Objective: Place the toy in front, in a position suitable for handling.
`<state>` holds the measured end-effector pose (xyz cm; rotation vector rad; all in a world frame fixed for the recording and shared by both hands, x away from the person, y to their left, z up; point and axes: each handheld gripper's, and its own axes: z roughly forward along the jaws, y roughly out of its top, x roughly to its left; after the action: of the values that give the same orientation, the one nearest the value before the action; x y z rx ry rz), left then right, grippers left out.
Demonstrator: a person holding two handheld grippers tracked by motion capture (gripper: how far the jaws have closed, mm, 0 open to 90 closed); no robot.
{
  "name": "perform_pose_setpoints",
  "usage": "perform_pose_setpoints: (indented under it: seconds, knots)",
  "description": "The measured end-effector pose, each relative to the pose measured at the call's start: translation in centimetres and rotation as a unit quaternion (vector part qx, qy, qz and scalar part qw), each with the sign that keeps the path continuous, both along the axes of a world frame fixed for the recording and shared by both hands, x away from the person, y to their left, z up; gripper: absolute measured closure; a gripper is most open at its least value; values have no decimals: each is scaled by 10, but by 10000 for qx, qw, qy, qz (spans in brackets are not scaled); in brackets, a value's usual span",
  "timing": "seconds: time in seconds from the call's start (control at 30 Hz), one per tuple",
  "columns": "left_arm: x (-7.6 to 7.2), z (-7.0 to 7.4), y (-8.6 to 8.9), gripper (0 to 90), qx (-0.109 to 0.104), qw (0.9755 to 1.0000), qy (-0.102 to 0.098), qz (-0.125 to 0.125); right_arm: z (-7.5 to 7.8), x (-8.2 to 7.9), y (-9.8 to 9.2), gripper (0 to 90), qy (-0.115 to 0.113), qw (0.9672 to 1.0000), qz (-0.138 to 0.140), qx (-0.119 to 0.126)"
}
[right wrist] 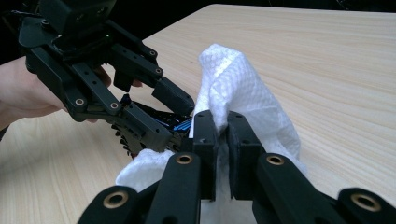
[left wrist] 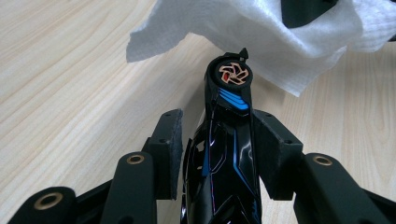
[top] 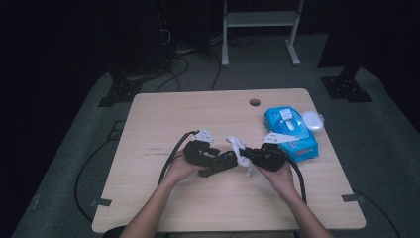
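Note:
My left gripper [left wrist: 217, 116] is shut on a glossy black toy [left wrist: 229, 93] with blue stripes and a round orange-patterned end. That end points at a white wipe [left wrist: 261, 37]. My right gripper [right wrist: 223, 121] is shut on the wipe [right wrist: 243, 88], which bulges up above its pads. In the right gripper view the left gripper [right wrist: 170, 119] comes in from the left, and the toy [right wrist: 180, 125] touches the wipe. In the high view both grippers meet over the table's middle, left gripper [top: 225, 161] and right gripper [top: 246, 157], with the wipe [top: 238, 148] between them.
A blue wipe pack [top: 289, 131] lies at the table's right, its white lid [top: 313, 120] flipped open beside it. The wooden table [top: 198, 114] has a cable hole [top: 254, 102] near its far edge. Cables trail from both grippers toward the front edge.

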<state>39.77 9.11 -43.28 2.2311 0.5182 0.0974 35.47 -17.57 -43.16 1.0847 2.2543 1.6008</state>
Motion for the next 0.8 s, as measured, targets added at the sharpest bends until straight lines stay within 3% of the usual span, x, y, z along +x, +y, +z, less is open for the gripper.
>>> perform_pose_setpoints:
  seconds: [0.1, 0.17, 0.27, 0.3, 0.4, 0.43, 0.47, 0.53, 0.57, 0.7, 0.77, 0.8]
  knots:
    - [1, 3, 4, 559, -222, 9997, -46, 78, 0, 0, 0, 827, 0, 10000, -1, 0]
    - [1, 7, 8, 629, -420, 9989, -95, 160, 0, 0, 0, 827, 2, 10000, -6, 5]
    - [2, 9, 12, 671, -427, 9987, -153, 216, 0, 0, 0, 827, 6, 10000, -9, 4]
    - [4, 9, 15, 675, -540, 9980, -113, 293, 0, 0, 1, 827, 7, 10000, -16, -11]
    - [6, 9, 18, 660, -469, 9980, -151, 400, -1, 0, 1, 827, 15, 10000, -12, -7]
    - [10, 4, 19, 652, -568, 9977, 213, 295, 0, 0, 2, 827, 11, 10000, 0, -4]
    - [10, 4, 19, 653, -568, 9977, 213, 295, 0, 0, 2, 827, 11, 10000, 0, -4]
    - [13, -8, 14, 671, -103, 9992, 348, 181, -1, 1, 3, 827, 26, 10000, 13, -26]
    - [14, -11, 14, 672, -155, 9988, 414, 205, -2, 1, 3, 827, 26, 10000, 12, -30]
    - [17, -12, 19, 674, -254, 9985, 363, 334, 0, 0, 1, 828, 7, 10000, -11, -24]
    - [15, -10, 21, 647, -180, 9989, 135, 410, 0, 1, -1, 827, 7, 10000, -45, 4]
    - [15, -10, 21, 604, -180, 9989, 135, 410, 0, 1, -1, 827, 12, 10000, -47, 7]
